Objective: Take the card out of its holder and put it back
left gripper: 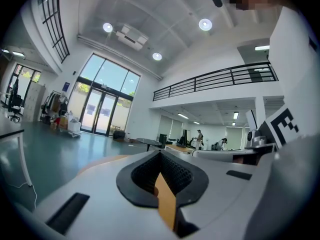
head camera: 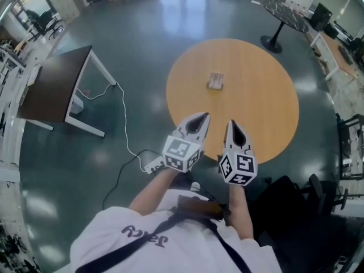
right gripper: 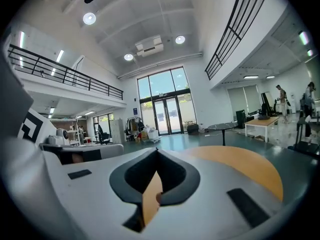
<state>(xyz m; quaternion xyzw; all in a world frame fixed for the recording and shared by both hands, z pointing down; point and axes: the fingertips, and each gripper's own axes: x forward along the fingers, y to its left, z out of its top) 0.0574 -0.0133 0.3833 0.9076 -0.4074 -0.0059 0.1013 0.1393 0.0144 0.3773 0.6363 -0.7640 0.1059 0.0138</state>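
Near the middle of the round wooden table [head camera: 256, 95], a little toward its far side, lies the card holder [head camera: 215, 81], a small pale tan piece standing alone on the bare top. It is too small in the head view to tell the card apart from the holder. Neither gripper touches it; both are well apart from it, on the near side.

The left gripper [head camera: 201, 118] and the right gripper [head camera: 231, 125] are held side by side, pointing toward the table, their tips over its near edge as the head view shows it. In the left gripper view the jaws are pressed together with nothing between them, and the same is true in the right gripper view: both are clenched and empty. Each carries its marker cube [head camera: 182, 152] just behind the jaws, and the person's bare forearms run back from them to a white shirt [head camera: 142, 238] crossed by a dark strap.

Left of the round table stands a dark rectangular desk [head camera: 51, 87] on white legs. A white cable [head camera: 123, 118] trails from it across the grey-green floor to a power strip [head camera: 154, 165] close by the left gripper. At the far right stands a black pedestal table [head camera: 287, 13].
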